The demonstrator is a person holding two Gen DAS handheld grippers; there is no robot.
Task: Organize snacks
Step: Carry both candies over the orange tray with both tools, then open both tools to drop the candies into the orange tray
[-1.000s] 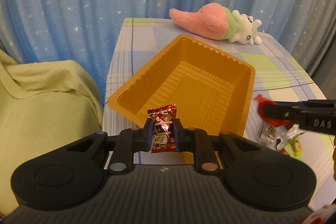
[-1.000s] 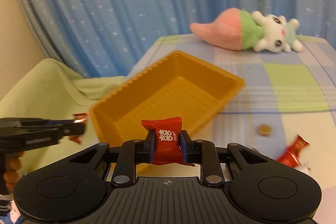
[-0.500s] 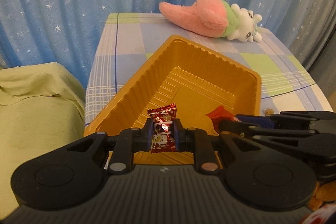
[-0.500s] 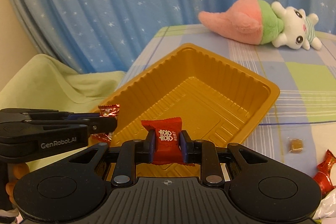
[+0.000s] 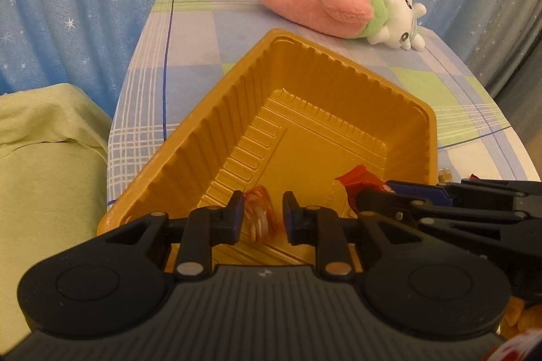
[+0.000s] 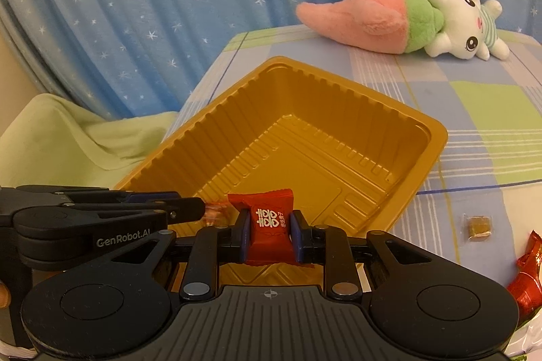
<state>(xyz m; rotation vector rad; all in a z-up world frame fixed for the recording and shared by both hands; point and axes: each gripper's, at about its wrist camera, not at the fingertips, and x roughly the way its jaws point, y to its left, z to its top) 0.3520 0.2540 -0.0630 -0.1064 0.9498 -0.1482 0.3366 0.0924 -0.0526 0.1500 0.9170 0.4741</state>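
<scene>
Over the near corner of the gold tray (image 5: 237,110), both grippers are hovering side by side. The left gripper (image 5: 261,218) is standing with its jaws apart, and a blurred red-and-white candy (image 5: 259,218) is showing in the gap between them, touching neither finger as far as I can make out; its streaked shape is lying against the tray's ribbed floor, and I cannot tell whether it is in the air or resting there. From the right wrist view the same candy is appearing as a faint reddish smear just off the left gripper's tip.

The right gripper (image 6: 269,232) is sitting clamped on a red wrapped sweet (image 6: 267,227) with white characters printed on its front, the wrapper pinched upright between the two blue-padded fingers (image 6: 244,235) and hanging above the tray's near edge. In the left wrist view this sweet is peeking out at the right gripper's tip, over the tray's right side.

On the checked tablecloth (image 6: 474,110) beyond the tray, a pink and green plush toy (image 6: 399,19) is lying on its side. Near the tray's right edge, a small brown wrapped cube (image 6: 478,224) is sitting on the cloth, and another red wrapper (image 6: 528,273) is lying further right at the frame's edge. A pale green cloth (image 5: 44,137) is draping beside the table on the left.
</scene>
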